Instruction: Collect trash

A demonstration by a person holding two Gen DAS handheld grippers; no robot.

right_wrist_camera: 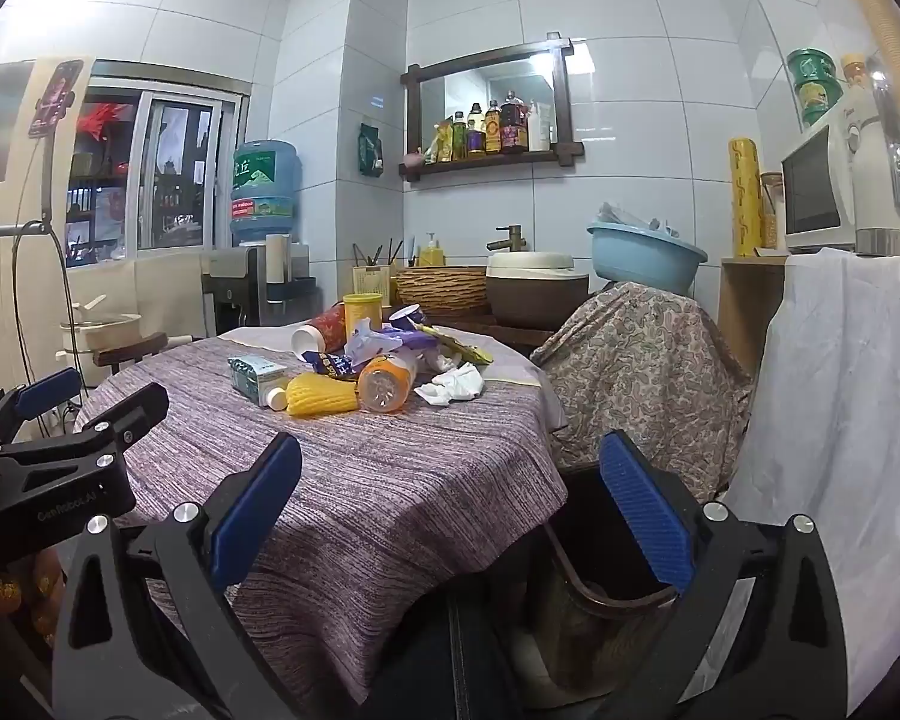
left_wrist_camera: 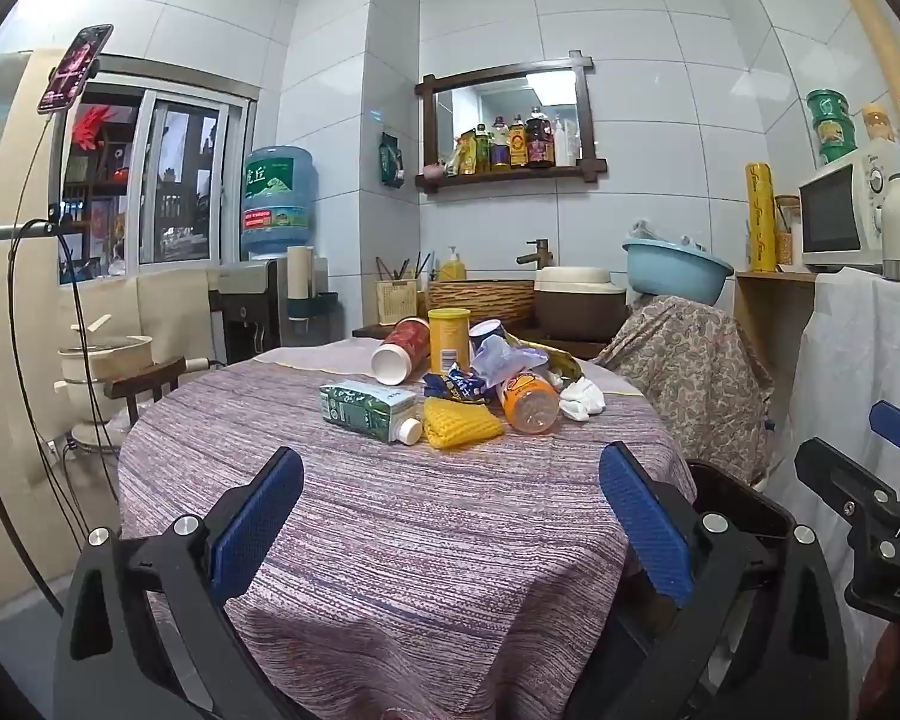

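A pile of trash lies on the far part of the round table [left_wrist_camera: 390,510]: a green carton [left_wrist_camera: 369,409], a yellow net [left_wrist_camera: 461,423], an orange bottle [left_wrist_camera: 528,402], a red cup [left_wrist_camera: 403,345], a yellow can [left_wrist_camera: 449,337], wrappers and a white tissue [left_wrist_camera: 582,399]. The pile also shows in the right wrist view, with the bottle [right_wrist_camera: 387,384] and tissue [right_wrist_camera: 457,385]. My left gripper [left_wrist_camera: 450,516] is open and empty above the near table. My right gripper [right_wrist_camera: 450,504] is open and empty over the table's right edge, above a dark bin [right_wrist_camera: 606,564].
The bin [left_wrist_camera: 744,504] stands on the floor right of the table. A chair draped in paisley cloth [right_wrist_camera: 636,360] is behind it. A white-draped counter [right_wrist_camera: 840,396] with a microwave is at the right. A sink counter, blue basin [left_wrist_camera: 675,267] and water dispenser line the back wall.
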